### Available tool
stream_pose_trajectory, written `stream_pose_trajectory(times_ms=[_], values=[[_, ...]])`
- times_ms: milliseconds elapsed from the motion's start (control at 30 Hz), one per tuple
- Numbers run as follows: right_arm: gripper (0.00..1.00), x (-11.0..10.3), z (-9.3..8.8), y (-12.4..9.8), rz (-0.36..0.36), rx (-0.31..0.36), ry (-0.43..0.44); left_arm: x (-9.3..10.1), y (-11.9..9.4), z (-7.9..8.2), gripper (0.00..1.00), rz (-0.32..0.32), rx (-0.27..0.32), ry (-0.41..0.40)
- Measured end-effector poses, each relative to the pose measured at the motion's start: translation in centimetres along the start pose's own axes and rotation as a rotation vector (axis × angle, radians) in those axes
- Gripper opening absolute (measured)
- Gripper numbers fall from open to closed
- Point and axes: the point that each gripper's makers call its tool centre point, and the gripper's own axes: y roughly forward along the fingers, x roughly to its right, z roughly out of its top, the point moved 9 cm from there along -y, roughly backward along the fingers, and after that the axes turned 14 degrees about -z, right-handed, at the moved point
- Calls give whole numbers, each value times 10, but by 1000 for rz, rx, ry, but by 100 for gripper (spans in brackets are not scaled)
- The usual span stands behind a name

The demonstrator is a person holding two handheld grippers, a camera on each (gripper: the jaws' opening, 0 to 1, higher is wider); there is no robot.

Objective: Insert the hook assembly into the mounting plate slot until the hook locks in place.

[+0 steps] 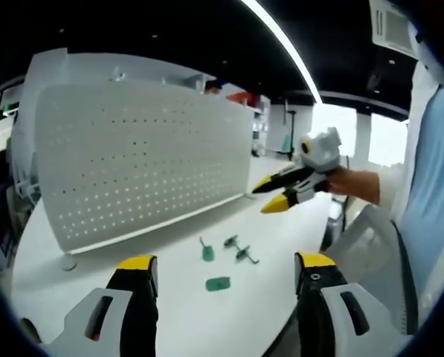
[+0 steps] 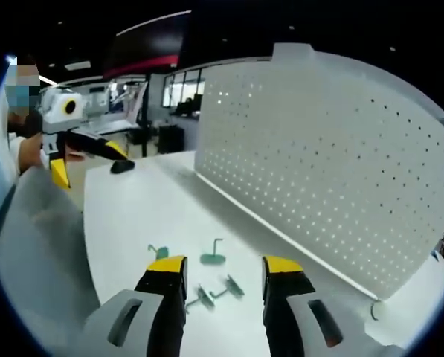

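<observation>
1. In the left gripper view, the pegboard (image 1: pixel 143 160) stands upright on the white table (image 1: pixel 95 245); its lower edge slants up toward the right, with bare tabletop in front.
2. The left gripper (image 1: pixel 225 271) hangs above the near table edge, jaws spread wide and holding nothing.
3. Between those jaws lie 4 small green pieces: a flat plate (image 1: pixel 218 283), a hook (image 1: pixel 207 251) and 2 dark pegs (image 1: pixel 238 248), all apart from the pegboard.
4. The right gripper (image 1: pixel 272 192) hovers off the table's right edge, tips parted and bare.
5. In the right gripper view, the same pieces sit between its jaws (image 2: pixel 220 269), with open tabletop beyond.
</observation>
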Motion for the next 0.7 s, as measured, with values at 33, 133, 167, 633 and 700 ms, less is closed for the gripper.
stream_pose_trajectory(times_ms=[33,133,167,633,700], values=[[39,0,-1,1,1,-6,-2,0,0,0,77,0,1,0],[37,1,-4,5,7,-17,-6,0,0,0,76,1,0,5],[37,1,-6,7,11,-20,-9,0,0,0,76,0,0,6],[30,4,-19,34,52,-71,-33,1,1,-1,76,-10,-16,6],[28,4,-22,38,58,-79,-35,1,1,-1,76,-9,-15,6]])
